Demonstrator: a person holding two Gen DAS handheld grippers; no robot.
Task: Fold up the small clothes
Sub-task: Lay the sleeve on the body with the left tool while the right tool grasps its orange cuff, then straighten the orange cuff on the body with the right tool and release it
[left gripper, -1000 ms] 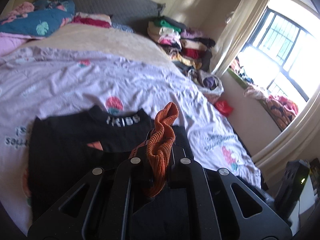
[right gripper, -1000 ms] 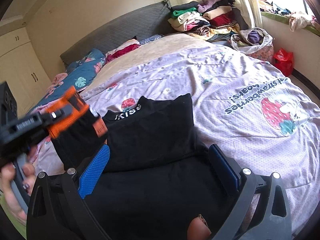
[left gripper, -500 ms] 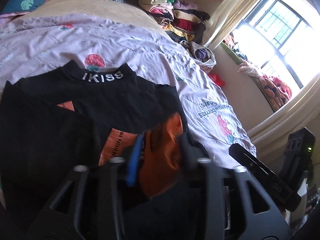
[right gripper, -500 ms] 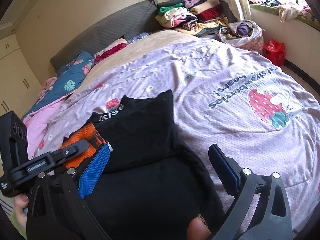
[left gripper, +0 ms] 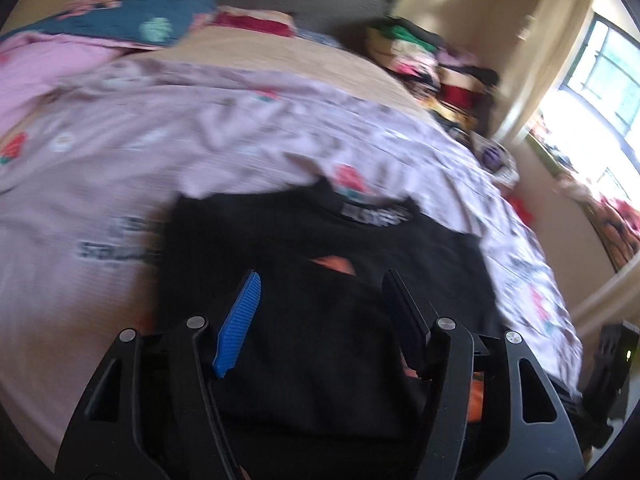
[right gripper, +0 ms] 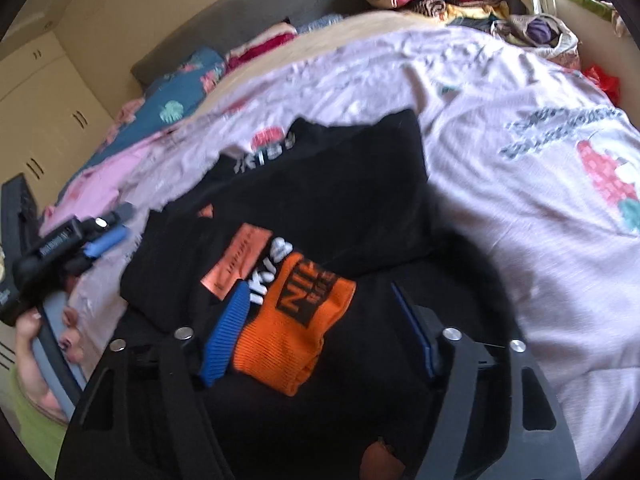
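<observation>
Your black top [right gripper: 320,200] lies flat on the lilac bedsheet [right gripper: 500,92], neck toward the headboard, and it is the landmark for everything here. Its orange cuff [right gripper: 296,320] has been laid across the front of the top, just below the printed patch, so the sleeve fold looks done on that side.

Your left gripper [left gripper: 320,292] hangs over the near half of the top with its jaws opening; nothing is between them, only bare black cloth below. In the right wrist view it shows again off the top's left edge, held in your hand [right gripper: 44,328].

Your right gripper [right gripper: 320,312] is low over the cuff, jaws closing, with the cuff between them. The frame is blurred, so I think the pads are not yet pressing, but I can't be sure.

Next, you likely need to press or smooth that sleeve flat, then take the near hem with both grippers and bring it up toward the collar.
</observation>
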